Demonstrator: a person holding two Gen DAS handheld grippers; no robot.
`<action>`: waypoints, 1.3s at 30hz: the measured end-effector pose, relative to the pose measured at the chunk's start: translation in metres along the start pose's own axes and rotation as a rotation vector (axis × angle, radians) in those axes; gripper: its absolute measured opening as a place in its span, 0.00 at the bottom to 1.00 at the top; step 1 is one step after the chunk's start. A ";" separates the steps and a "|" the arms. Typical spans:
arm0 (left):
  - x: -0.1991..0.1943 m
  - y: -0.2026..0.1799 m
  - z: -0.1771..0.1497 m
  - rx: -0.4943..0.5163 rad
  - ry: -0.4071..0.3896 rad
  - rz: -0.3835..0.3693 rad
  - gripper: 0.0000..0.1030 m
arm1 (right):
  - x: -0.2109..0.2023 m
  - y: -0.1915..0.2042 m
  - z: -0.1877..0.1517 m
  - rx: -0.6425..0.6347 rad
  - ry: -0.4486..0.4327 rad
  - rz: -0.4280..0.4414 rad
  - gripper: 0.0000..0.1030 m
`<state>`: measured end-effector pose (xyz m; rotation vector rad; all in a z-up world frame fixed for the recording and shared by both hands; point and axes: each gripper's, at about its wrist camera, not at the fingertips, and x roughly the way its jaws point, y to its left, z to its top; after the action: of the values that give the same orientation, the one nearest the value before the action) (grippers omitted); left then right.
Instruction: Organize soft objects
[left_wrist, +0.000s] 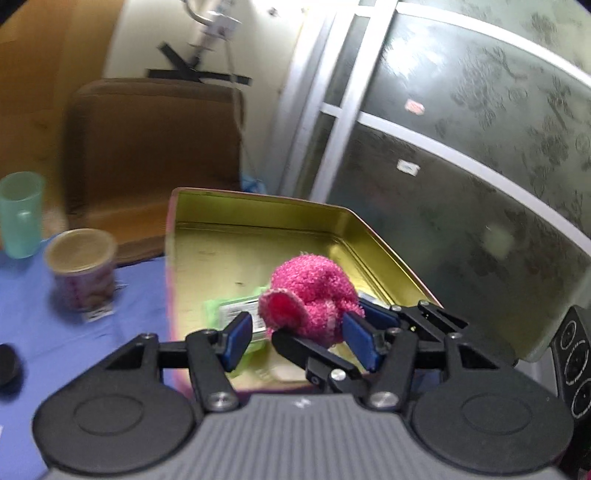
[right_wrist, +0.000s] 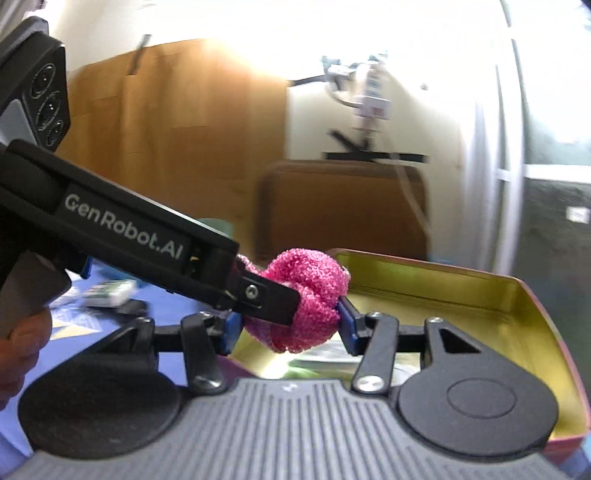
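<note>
A fuzzy pink ball (left_wrist: 314, 288) hangs over the near end of an open gold-lined tin (left_wrist: 258, 197). In the left wrist view my left gripper (left_wrist: 297, 323) has its blue pads on either side of the ball, and the right pad touches it. My right gripper (left_wrist: 328, 326) reaches in from the right, with one black finger crossing under the ball. In the right wrist view the pink ball (right_wrist: 306, 277) sits squeezed between the pads of my right gripper (right_wrist: 288, 321). A finger of the left gripper (right_wrist: 273, 299) dents its front. A green packet (left_wrist: 236, 314) lies inside the tin (right_wrist: 443, 269).
On the blue cloth (left_wrist: 74, 332) left of the tin stand a teal cup (left_wrist: 20, 214) and a can with a tan lid (left_wrist: 81, 269). A brown chair (left_wrist: 155, 155) is behind, a frosted glass door (left_wrist: 461, 147) to the right. A hand (right_wrist: 22, 347) holds the left gripper.
</note>
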<state>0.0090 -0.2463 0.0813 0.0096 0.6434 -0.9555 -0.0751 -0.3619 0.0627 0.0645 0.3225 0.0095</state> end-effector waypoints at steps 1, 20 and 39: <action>0.005 -0.003 0.000 0.006 0.005 0.005 0.59 | 0.000 -0.007 -0.002 0.008 0.005 -0.024 0.54; -0.083 0.063 -0.033 -0.110 -0.167 0.253 0.94 | 0.003 0.005 -0.001 0.049 -0.065 -0.084 0.70; -0.156 0.186 -0.128 -0.337 -0.135 0.598 0.94 | 0.068 0.136 -0.015 -0.064 0.147 0.308 0.70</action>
<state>0.0226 0.0179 0.0079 -0.1530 0.6192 -0.2625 -0.0157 -0.2239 0.0355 0.0492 0.4566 0.3315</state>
